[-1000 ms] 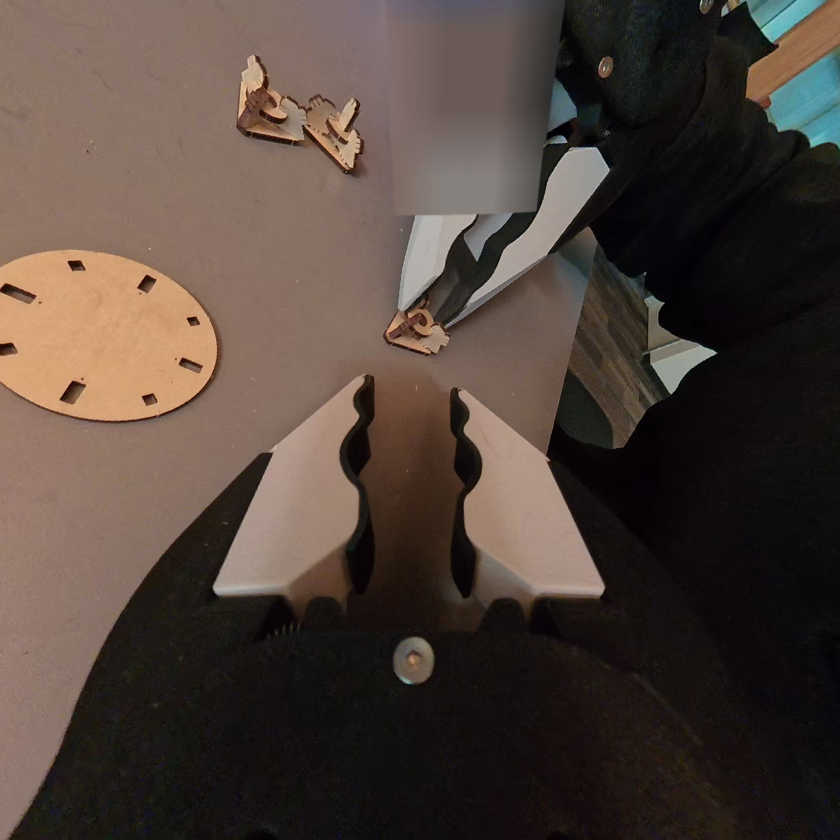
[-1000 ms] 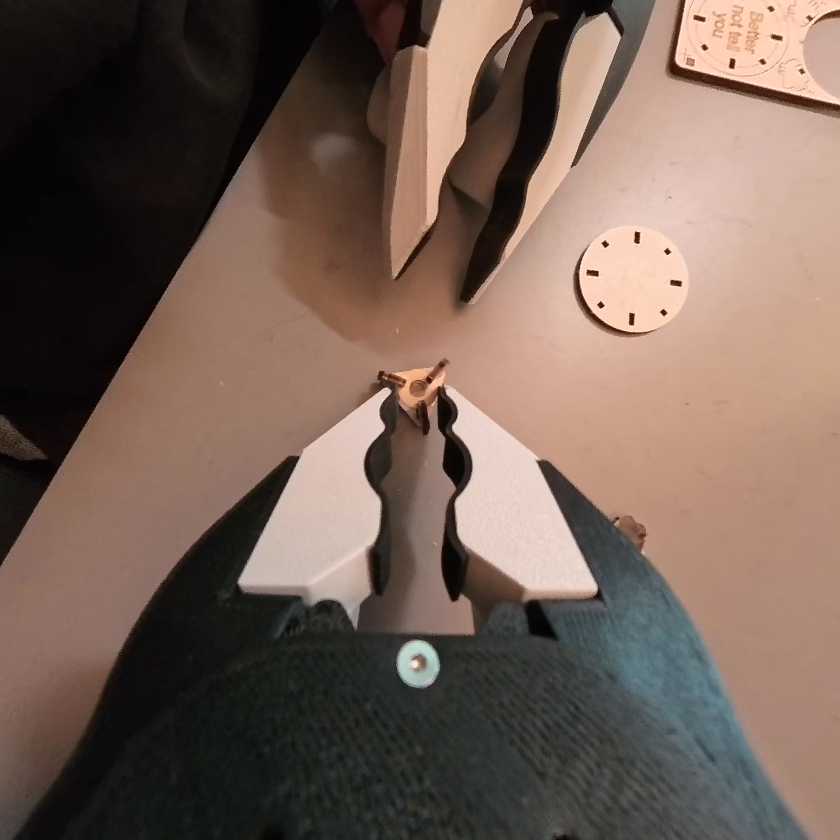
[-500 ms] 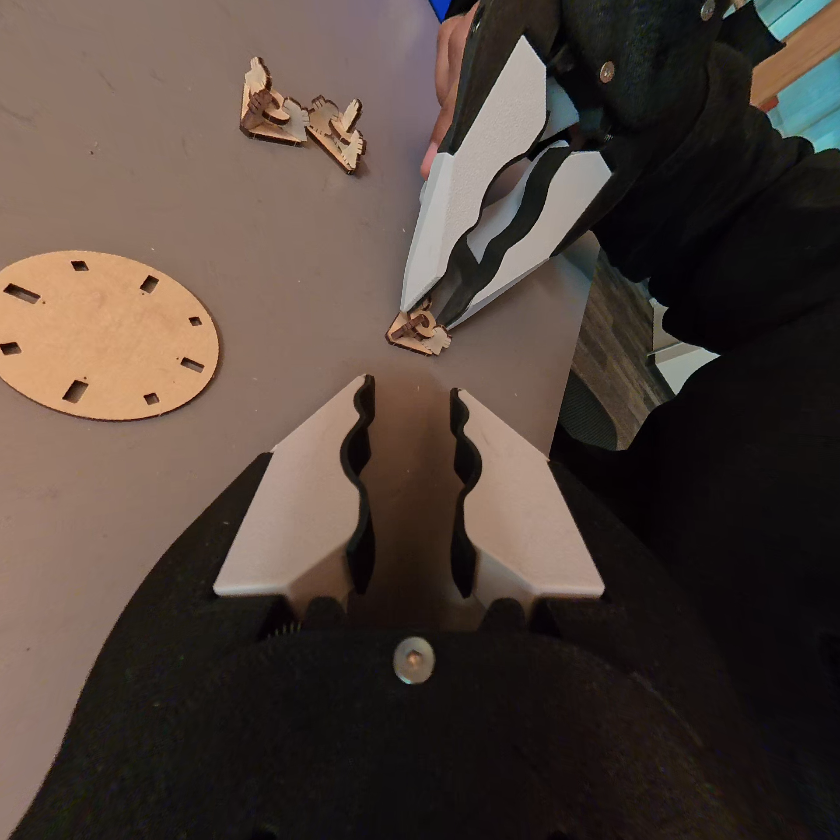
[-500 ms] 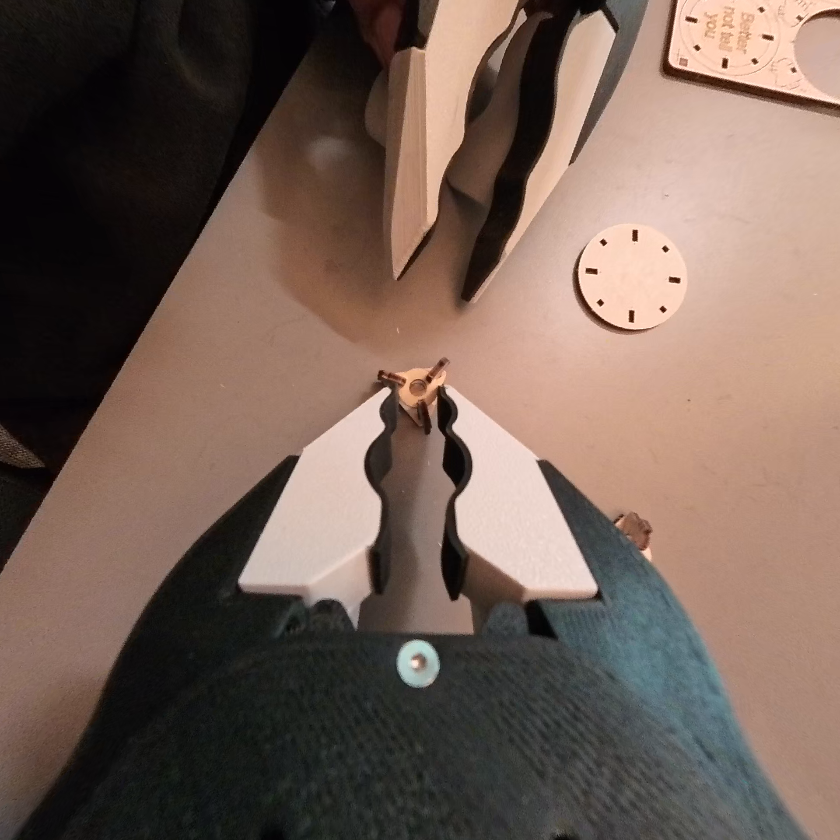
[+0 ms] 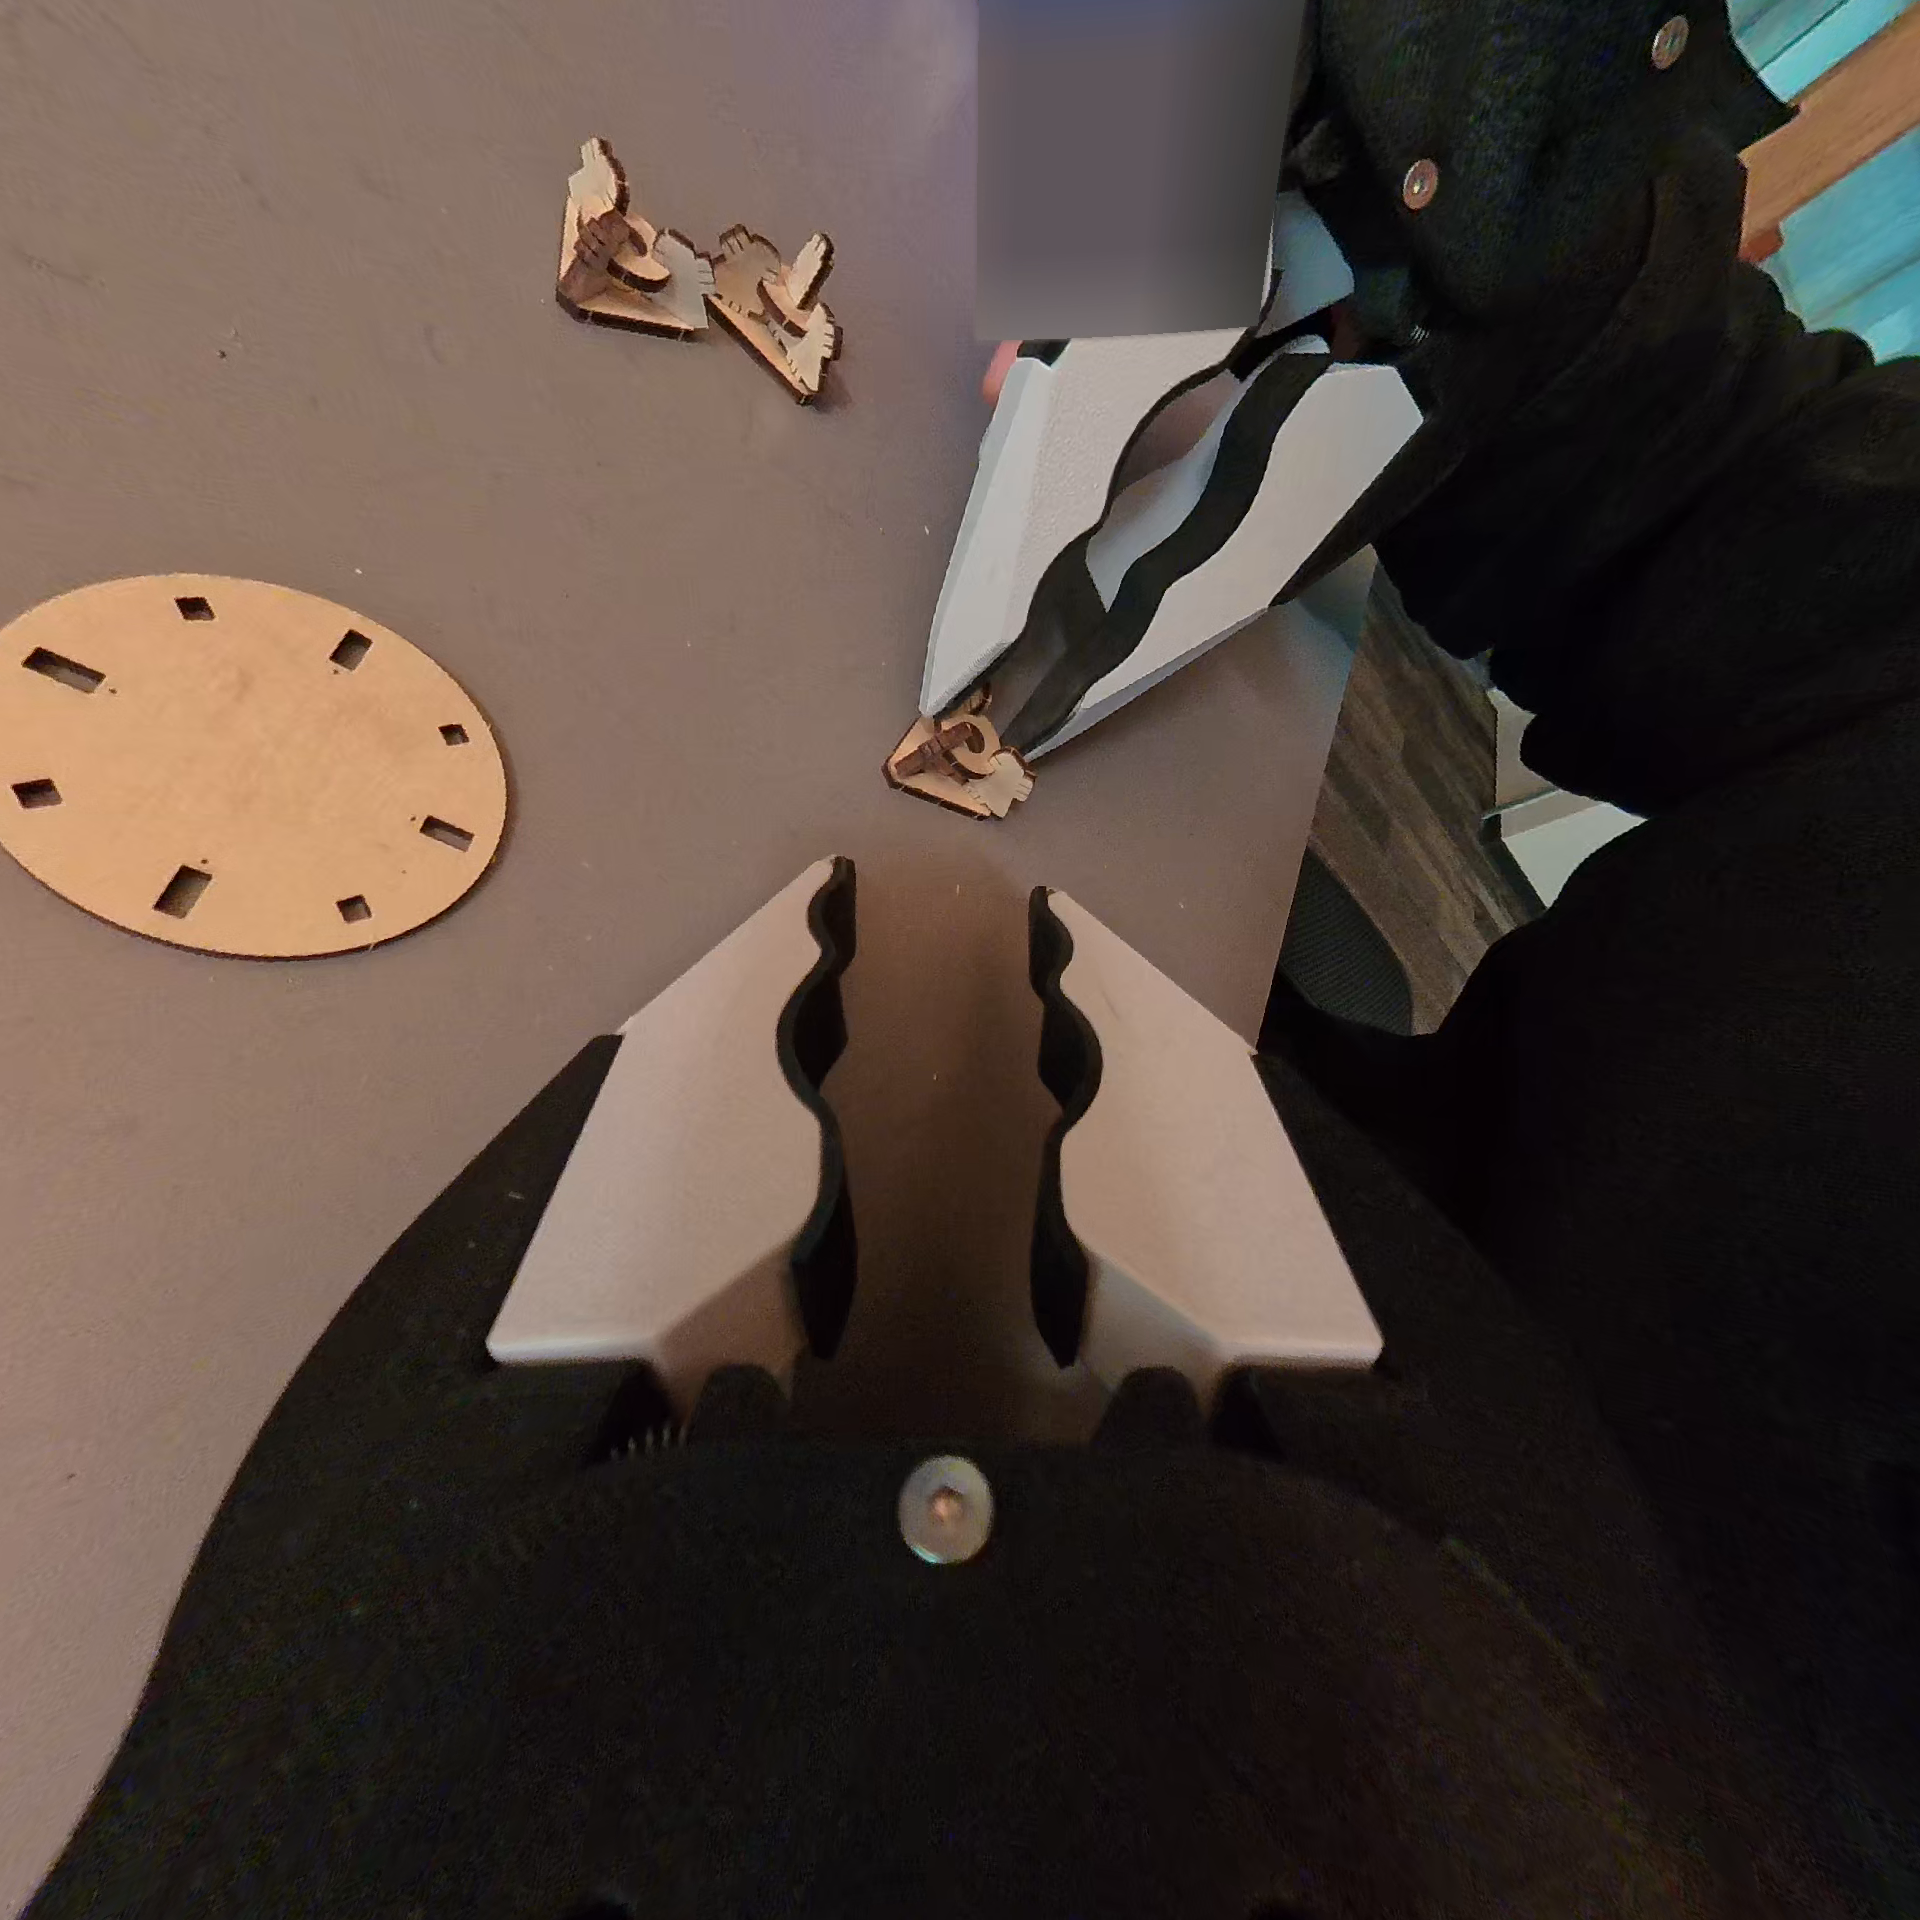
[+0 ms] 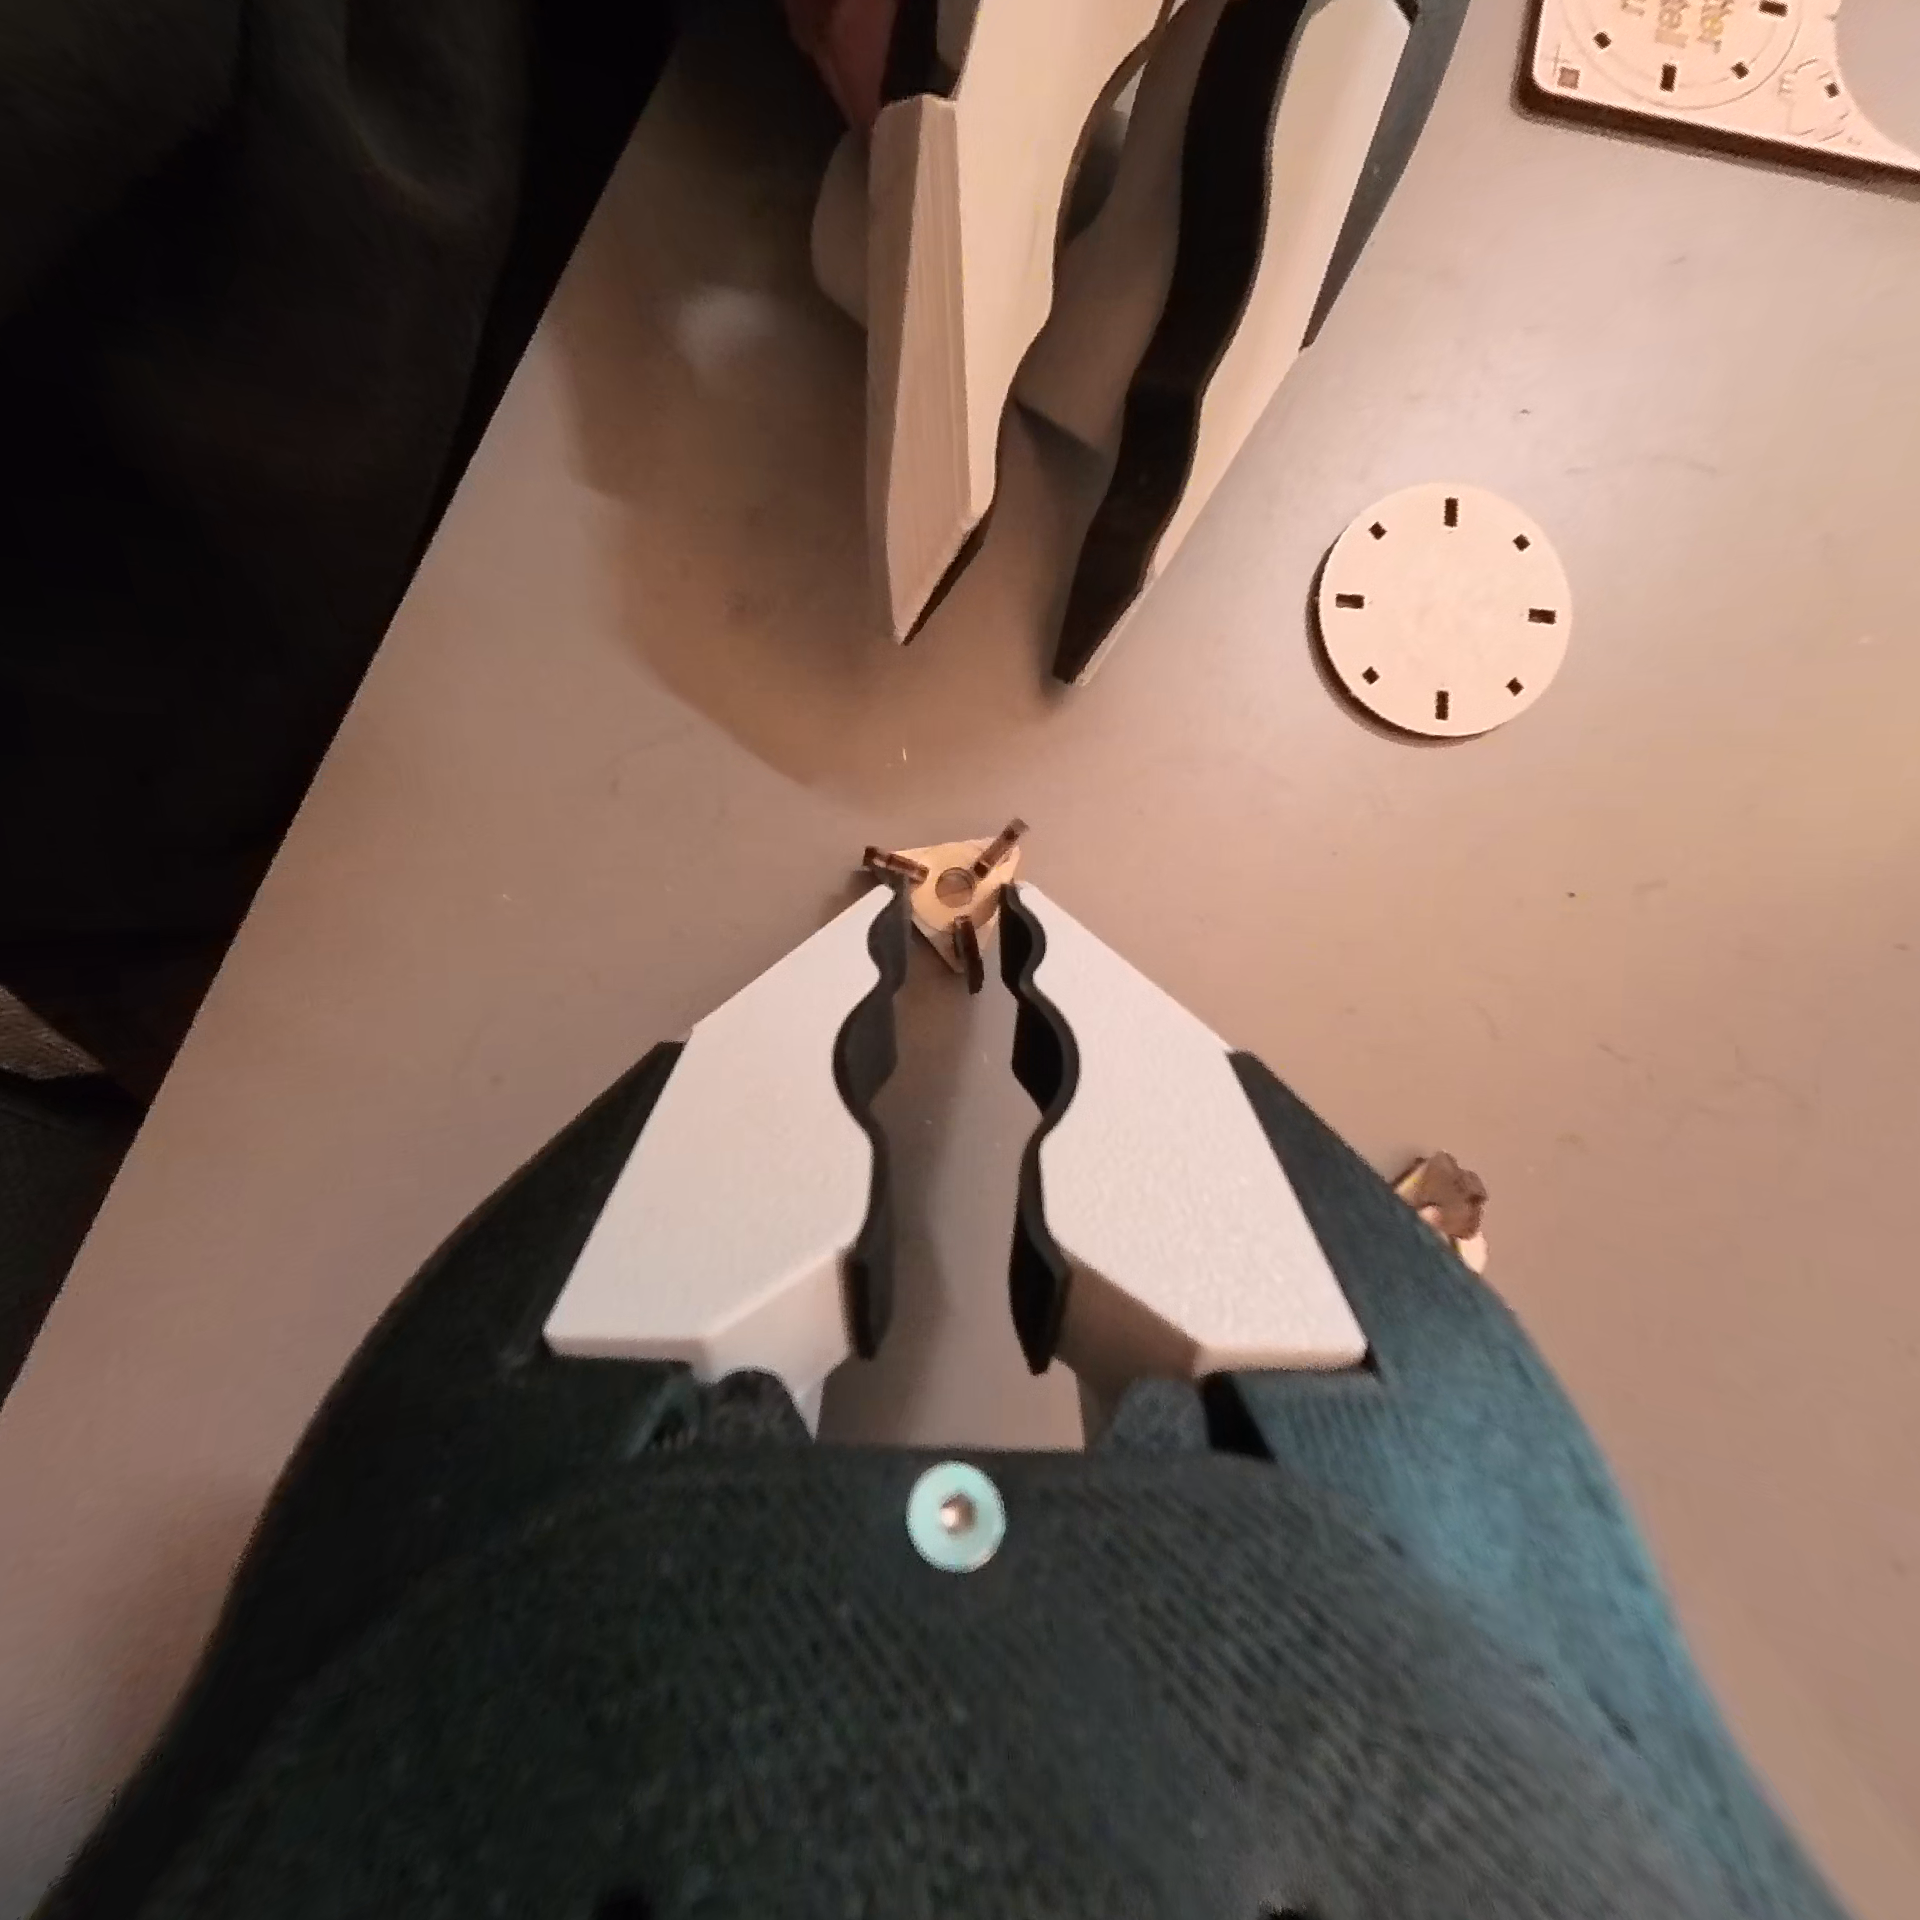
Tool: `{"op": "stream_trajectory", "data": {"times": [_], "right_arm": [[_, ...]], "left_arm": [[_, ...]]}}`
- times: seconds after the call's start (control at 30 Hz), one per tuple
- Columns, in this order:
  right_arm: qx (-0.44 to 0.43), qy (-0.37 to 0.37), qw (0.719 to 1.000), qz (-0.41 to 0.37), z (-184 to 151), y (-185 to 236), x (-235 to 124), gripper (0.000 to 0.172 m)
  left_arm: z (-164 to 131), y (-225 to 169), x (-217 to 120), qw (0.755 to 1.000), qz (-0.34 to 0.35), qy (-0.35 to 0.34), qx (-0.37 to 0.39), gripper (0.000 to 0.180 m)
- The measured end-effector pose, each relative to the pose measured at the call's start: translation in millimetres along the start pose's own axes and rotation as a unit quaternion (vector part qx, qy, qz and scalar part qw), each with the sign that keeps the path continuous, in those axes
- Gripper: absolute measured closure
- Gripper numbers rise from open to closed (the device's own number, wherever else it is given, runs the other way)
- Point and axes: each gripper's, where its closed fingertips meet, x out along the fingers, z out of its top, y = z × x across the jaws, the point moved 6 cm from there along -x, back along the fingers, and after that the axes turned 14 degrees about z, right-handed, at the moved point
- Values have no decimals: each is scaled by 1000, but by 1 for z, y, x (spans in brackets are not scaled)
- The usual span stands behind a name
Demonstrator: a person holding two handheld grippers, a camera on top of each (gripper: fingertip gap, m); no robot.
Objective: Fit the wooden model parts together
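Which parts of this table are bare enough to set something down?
Bare: the grey table below the slotted wooden disc, and between the disc and the two small wooden assemblies. Crowded: the edge where the right gripper grips a triangular wooden piece.

The surface (image 5: pixel 312 1195) is a plain grey tabletop, matte, lit warmly from above so that soft brownish shadows fall on it. Its right edge runs diagonally in the left wrist view; past that edge lies a dark wood-plank floor (image 5: pixel 1397 748), and part of a black mesh chair (image 5: pixel 1340 961) shows below the edge. In the upper right corner of that view a wooden beam (image 5: pixel 1829 145) crosses pale teal panels (image 5: pixel 1860 260).
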Motion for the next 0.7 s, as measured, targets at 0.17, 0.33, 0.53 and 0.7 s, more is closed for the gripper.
{"op": "stream_trajectory", "data": {"times": [0.17,0.33,0.53,0.7], "right_arm": [[-1,-13,1000,-2,-1,0,0,156],[-3,6,1000,-3,-6,1,5,154],[-3,-5,1000,-19,-5,-1,3,143],[26,-52,998,-34,-4,-1,-8,142]], "left_arm": [[0,0,0,1000,1,0,1,148],[0,-1,0,1000,-1,0,0,148],[-1,-1,0,1000,1,0,1,148],[0,-1,0,1000,2,-3,3,148]]}}
